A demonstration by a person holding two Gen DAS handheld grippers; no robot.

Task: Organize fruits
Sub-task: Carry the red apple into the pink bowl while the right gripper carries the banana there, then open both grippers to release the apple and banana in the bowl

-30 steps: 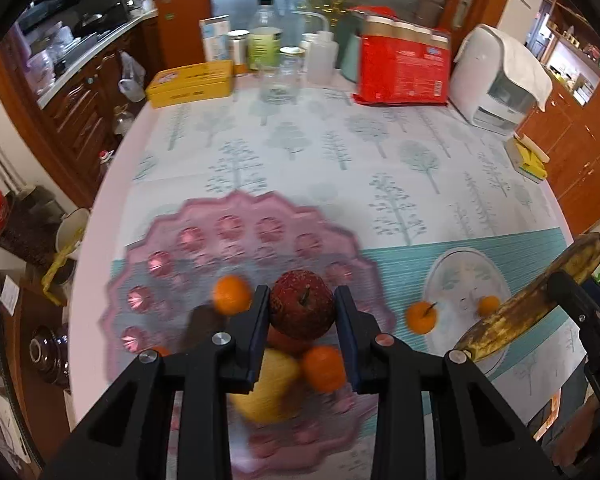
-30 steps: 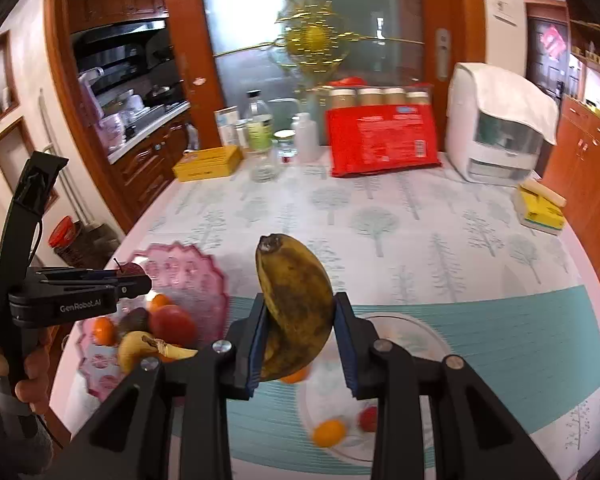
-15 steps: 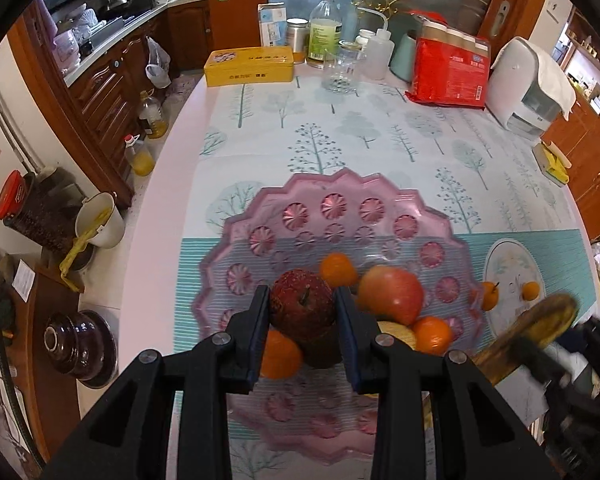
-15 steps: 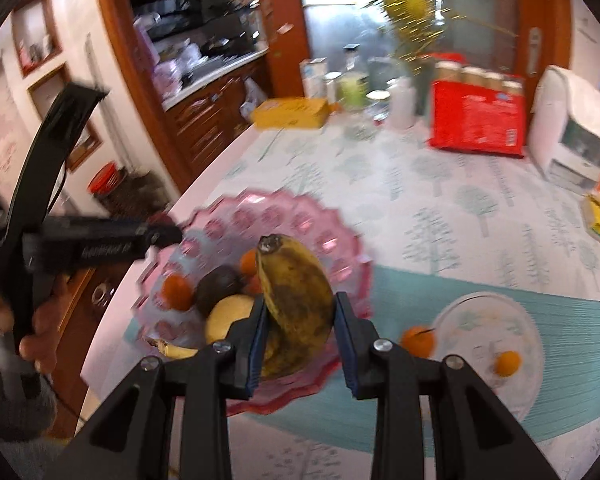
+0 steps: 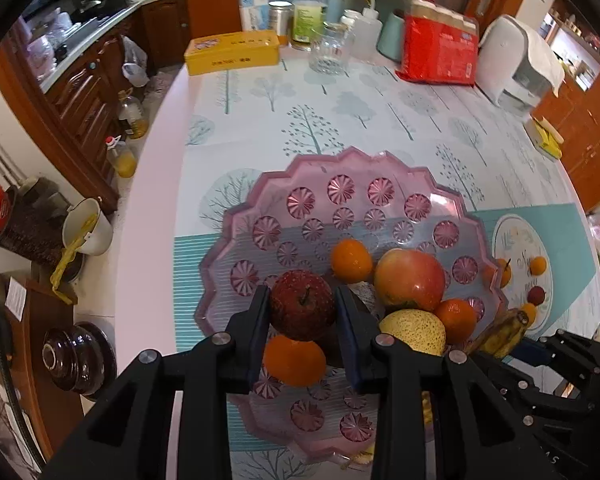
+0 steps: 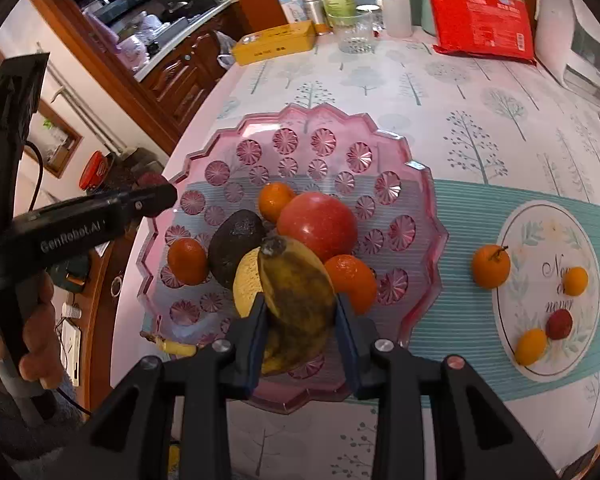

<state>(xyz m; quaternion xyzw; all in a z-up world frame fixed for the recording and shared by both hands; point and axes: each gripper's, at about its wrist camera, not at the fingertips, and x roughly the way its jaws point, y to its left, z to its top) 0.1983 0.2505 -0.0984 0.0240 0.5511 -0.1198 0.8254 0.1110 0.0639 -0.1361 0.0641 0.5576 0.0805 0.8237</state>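
Left gripper (image 5: 302, 312) clamps dark red apple (image 5: 302, 304); right gripper (image 6: 300, 320) clamps spotted brown banana (image 6: 298, 292). Scalloped pink glass dish (image 6: 420, 200) below holds crowded fruit: big red-yellow apple (image 6: 318, 226) at 12 o'clock, dark avocado (image 6: 236, 246) at 10 o'clock.

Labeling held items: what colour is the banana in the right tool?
Yellow, heavily mottled brown-black, on the banana; clearest in the right wrist view.

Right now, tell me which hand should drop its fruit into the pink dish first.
Left. The left gripper holds the dark red apple over a bare patch of the pink dish. The right gripper holds its banana above piled fruit, where it could roll off.
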